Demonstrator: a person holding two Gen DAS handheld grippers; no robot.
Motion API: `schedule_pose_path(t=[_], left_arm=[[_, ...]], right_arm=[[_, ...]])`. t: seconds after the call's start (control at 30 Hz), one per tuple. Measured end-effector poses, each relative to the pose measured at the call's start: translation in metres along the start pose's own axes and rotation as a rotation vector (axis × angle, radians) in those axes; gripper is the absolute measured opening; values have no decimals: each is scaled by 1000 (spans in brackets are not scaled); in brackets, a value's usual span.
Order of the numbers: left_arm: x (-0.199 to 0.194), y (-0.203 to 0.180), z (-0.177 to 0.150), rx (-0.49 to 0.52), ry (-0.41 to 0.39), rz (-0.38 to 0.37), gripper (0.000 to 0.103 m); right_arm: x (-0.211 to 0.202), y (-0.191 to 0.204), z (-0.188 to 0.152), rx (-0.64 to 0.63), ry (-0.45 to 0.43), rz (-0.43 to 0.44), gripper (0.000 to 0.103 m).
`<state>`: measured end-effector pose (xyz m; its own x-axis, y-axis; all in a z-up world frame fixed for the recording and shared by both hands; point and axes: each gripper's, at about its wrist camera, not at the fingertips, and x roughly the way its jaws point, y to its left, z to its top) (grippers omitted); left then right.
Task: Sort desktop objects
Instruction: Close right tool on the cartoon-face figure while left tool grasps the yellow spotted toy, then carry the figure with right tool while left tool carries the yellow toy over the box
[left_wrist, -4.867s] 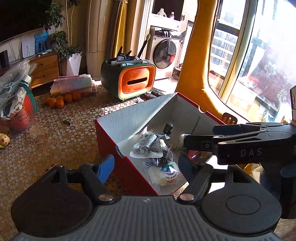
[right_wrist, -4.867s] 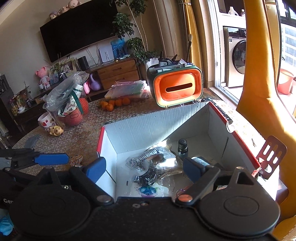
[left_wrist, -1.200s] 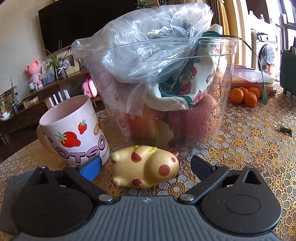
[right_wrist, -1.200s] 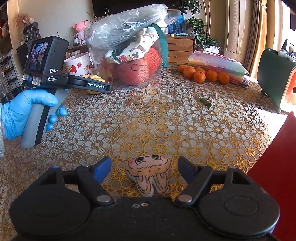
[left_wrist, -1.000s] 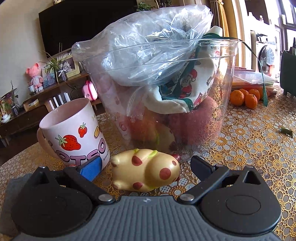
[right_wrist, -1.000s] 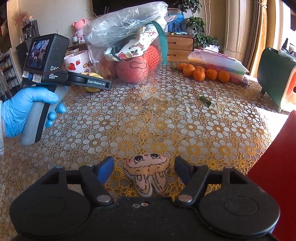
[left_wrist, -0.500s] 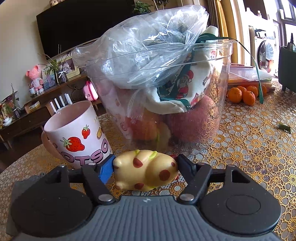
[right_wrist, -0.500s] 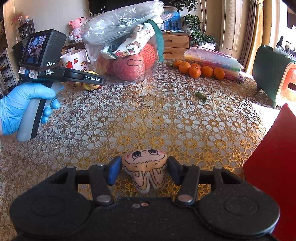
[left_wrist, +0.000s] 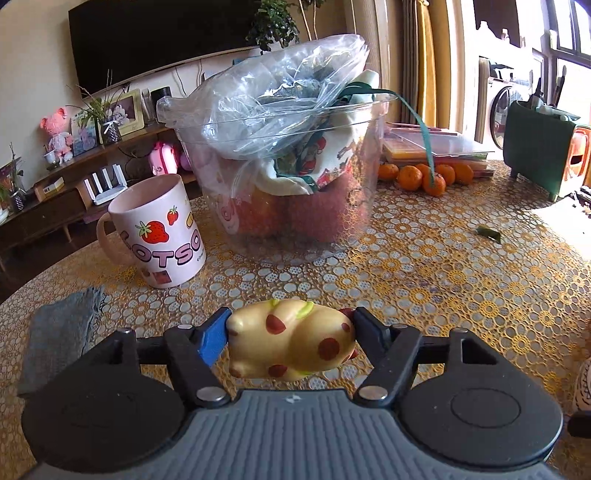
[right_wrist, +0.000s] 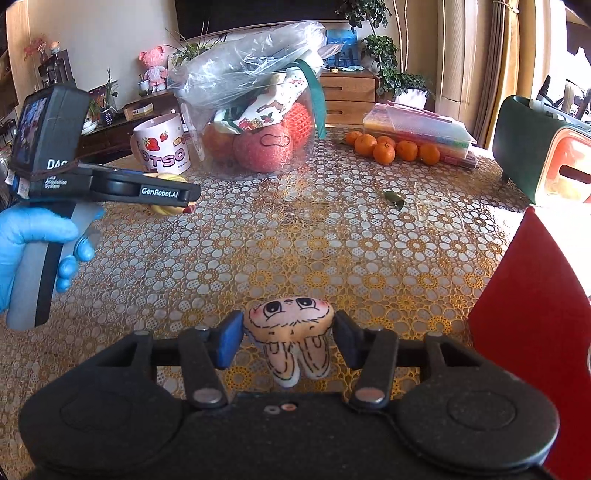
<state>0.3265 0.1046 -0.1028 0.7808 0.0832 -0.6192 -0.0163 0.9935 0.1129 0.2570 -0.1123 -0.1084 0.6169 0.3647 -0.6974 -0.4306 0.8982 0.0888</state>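
Left wrist view: the spotted yellow toy (left_wrist: 291, 345) is clamped in the left gripper (left_wrist: 290, 338); the plush tooth (right_wrist: 290, 332) is clamped between the right gripper (right_wrist: 288, 338) fingers

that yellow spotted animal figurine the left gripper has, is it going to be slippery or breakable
Probably slippery: the yellow spotted figurine looks glossy and rounded, and the left gripper has its jaws only on its curved ends. Its hard-looking sheen suggests ceramic or hard plastic, so a drop might chip it. It seems rigid, showing no squash under the grip.
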Motion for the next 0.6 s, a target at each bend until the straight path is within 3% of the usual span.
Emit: schedule_pose_path(t=[0.6], left_arm=[[-127,-40,-26,-63,7,-148,71]], right_arm=[[-73,-10,-21,20,-46,-21,52]])
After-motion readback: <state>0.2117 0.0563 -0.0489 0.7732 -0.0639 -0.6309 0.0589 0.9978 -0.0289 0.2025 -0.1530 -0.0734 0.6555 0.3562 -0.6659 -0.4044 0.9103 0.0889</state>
